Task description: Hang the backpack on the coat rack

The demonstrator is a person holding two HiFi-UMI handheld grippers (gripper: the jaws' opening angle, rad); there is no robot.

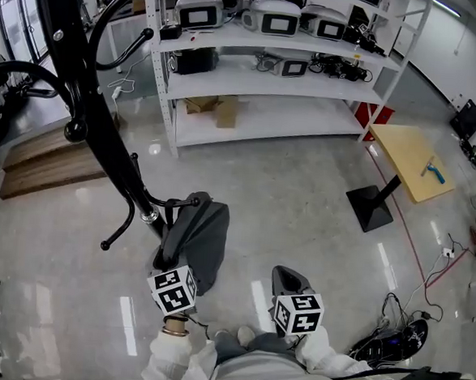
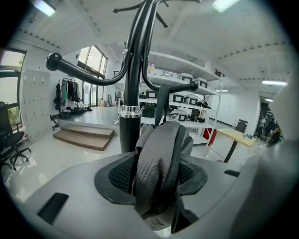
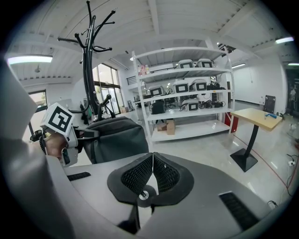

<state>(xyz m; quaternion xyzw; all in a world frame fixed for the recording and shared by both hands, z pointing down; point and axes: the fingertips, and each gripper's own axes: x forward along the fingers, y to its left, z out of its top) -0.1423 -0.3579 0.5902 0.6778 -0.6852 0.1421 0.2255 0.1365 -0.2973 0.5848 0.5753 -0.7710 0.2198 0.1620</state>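
The backpack is at the near left of the scene, hung against the pole of the coat rack. In the left tool's view a thin loop of webbing runs up from the bag and over one of the rack's low hooks. From that we judge the hanging itself to be done and the step in hand to be the letting go.

Our left tool has the bag's padded strap standing upright between its jaws. The strap fills the gap and both pads seem to lie against it, so we read this as a grip, though a light one. Our right tool is off to the right, well apart from the bag, with its jaws closed on nothing.

To finish well, we would spread the left jaws until the padding no longer bulges against either pad, and only then draw the tool back toward us. The pull should follow the line of the strap and stay level or slightly downward, because an upward tug could lift the webbing off the hook's rounded tip. A sideways drag might swing the bag or rock the rack.

We cannot tell from these views whether the bag's bottom clears the floor, so we would check that it hangs steady before moving off.
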